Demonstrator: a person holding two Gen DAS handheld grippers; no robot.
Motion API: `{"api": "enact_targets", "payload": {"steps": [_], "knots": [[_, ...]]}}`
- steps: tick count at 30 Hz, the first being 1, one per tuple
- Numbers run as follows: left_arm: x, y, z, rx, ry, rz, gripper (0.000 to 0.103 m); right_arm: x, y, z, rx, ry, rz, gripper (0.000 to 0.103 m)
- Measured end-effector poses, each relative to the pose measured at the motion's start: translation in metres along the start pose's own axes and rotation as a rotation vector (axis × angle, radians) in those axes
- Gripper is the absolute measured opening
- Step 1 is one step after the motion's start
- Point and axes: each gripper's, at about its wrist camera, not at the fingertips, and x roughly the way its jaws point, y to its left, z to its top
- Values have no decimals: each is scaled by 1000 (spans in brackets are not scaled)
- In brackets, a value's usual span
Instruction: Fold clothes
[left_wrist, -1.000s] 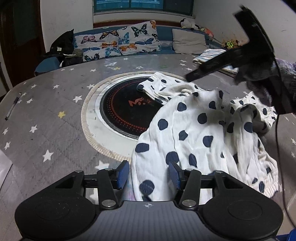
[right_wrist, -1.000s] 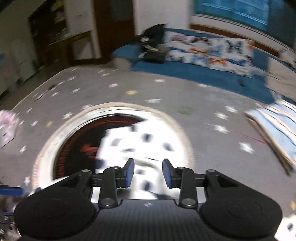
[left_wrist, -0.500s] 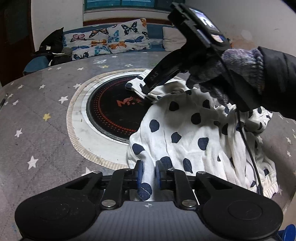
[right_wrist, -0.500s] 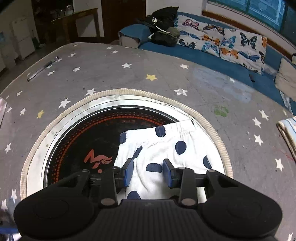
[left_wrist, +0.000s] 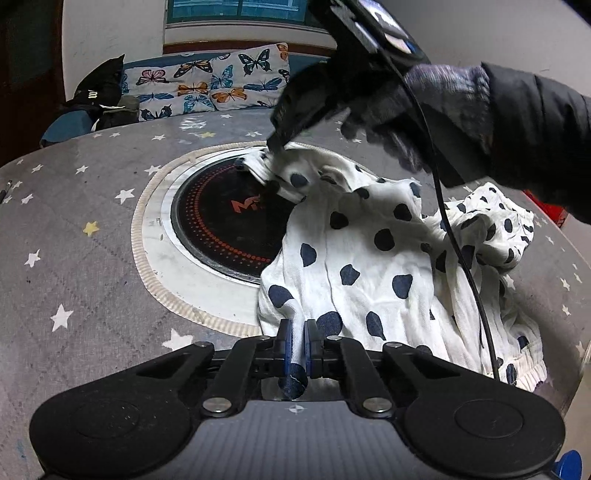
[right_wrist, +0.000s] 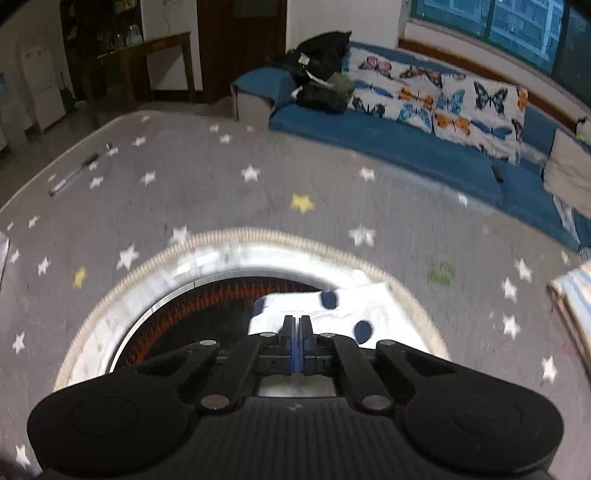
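A crumpled white garment with navy dots (left_wrist: 373, 258) lies on the grey star-patterned table (left_wrist: 74, 229), partly over a round black hotplate (left_wrist: 225, 218). My left gripper (left_wrist: 297, 339) is shut on the garment's near edge, cloth pinched between the blue pads. My right gripper (left_wrist: 275, 146), held by a gloved hand, is shut on the garment's far corner and lifts it slightly. In the right wrist view the right gripper (right_wrist: 295, 328) is shut on the white dotted cloth (right_wrist: 332, 310) above the hotplate (right_wrist: 207, 317).
A blue sofa with butterfly cushions (left_wrist: 210, 85) and a dark bag (left_wrist: 99, 99) stand behind the table. A pen (right_wrist: 79, 170) lies near the table's far left edge. Folded striped cloth (right_wrist: 576, 306) sits at the right edge. A cable (left_wrist: 461, 251) hangs across the garment.
Both grippers have closed on the garment: the left on its near edge, the right on its far corner. The right gripper has moved down and left to the corner over the hotplate.
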Motion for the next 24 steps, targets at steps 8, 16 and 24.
{"api": "enact_targets", "payload": {"steps": [8, 16, 24], "knots": [[-17, 16, 1, -53, -35, 26, 6, -22, -2, 49, 90, -170, 78, 0], [-34, 31, -7, -84, -42, 54, 6, -25, 11, 73, 53, -186, 131, 13], [-37, 25, -10, -69, -42, 27, 6, 25, 27, 27, -120, 48, 107, 23]]}}
